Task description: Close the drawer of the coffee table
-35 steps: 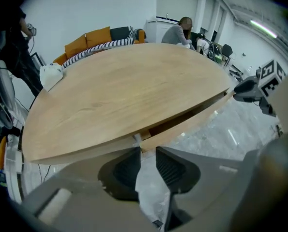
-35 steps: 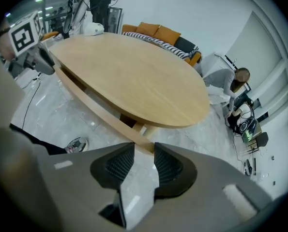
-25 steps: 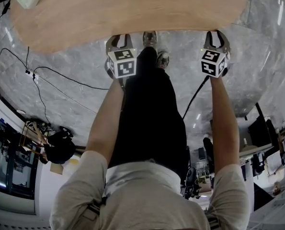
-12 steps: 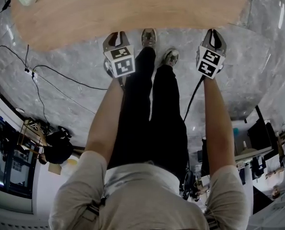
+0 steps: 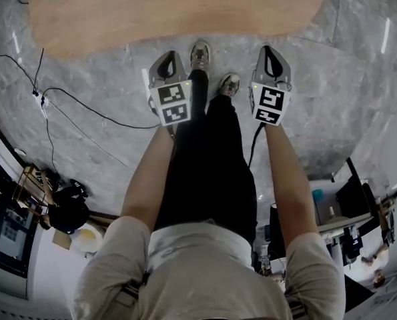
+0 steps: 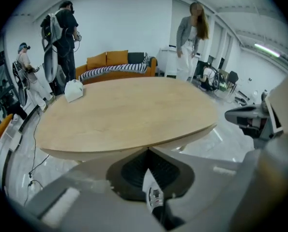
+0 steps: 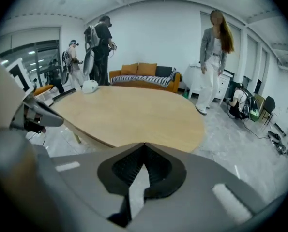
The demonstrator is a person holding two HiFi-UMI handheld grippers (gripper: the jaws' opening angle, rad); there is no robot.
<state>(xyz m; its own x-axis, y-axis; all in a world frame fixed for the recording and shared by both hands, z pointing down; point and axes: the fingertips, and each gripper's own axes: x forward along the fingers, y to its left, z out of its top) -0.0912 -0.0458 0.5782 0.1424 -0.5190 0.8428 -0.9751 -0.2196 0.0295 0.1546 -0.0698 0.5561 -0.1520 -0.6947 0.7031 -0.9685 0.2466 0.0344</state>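
Observation:
The coffee table (image 5: 171,9) has a light wooden, rounded top that fills the upper part of the head view; no drawer shows in any view. My left gripper (image 5: 167,62) hangs over the grey floor just short of the table's near edge; its jaws have just closed, tips meeting with nothing between them. My right gripper (image 5: 270,51) is level with it on the other side of the person's legs, and its jaws have just closed too, on nothing. In the left gripper view the table (image 6: 129,112) lies straight ahead, as in the right gripper view (image 7: 129,115).
A white object (image 6: 73,90) sits on the table's far left. Black cables (image 5: 71,102) trail over the marble floor on the left. The person's shoes (image 5: 199,53) stand between the grippers. An orange sofa (image 6: 117,66) and other standing people (image 7: 214,57) are beyond the table.
Both grippers have drawn back from the table's edge toward the person and risen. Their jaws, spread wide a second ago, now meet at the tips. The person's feet have shifted.

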